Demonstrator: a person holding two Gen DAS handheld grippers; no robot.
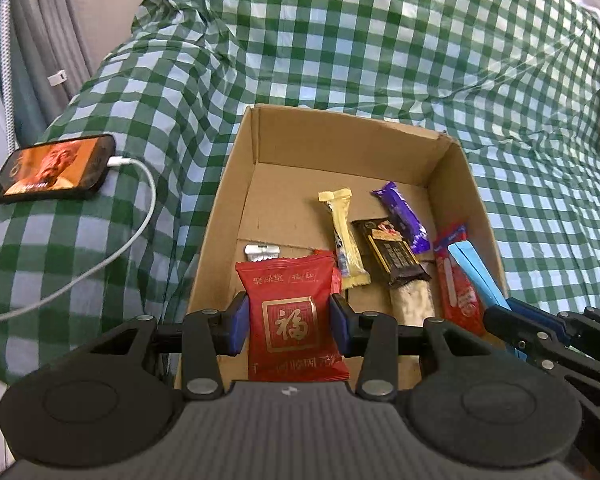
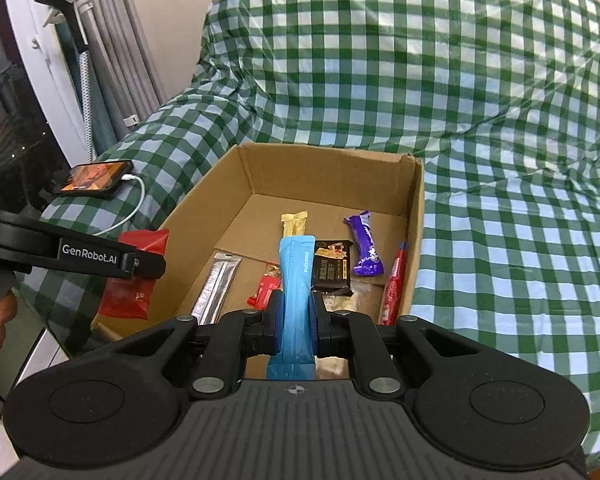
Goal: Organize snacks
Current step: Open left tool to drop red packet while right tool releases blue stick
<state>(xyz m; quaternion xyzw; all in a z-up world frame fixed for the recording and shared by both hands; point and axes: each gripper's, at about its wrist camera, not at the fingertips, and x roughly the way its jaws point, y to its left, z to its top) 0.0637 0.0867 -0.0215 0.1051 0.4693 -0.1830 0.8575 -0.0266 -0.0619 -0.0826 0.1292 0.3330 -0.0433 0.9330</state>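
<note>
We have the left gripper (image 1: pixel 288 322) clamped on a red snack packet (image 1: pixel 294 316), jaws roughly half open with pads against both packet edges, held over the cardboard box's (image 1: pixel 466 184) near-left corner. Our right gripper (image 2: pixel 296 316) is nearly shut, pinching a slim blue stick pack (image 2: pixel 296 280) upright over the box's near edge. On the box floor: yellow bar (image 1: pixel 344 236), purple bar (image 1: pixel 404 216), black bar (image 1: pixel 392 252), silver sachet (image 2: pixel 216 288). Red stick (image 1: pixel 458 280) lies along the right wall. Phone (image 1: pixel 56 168) sits left of the box.
</note>
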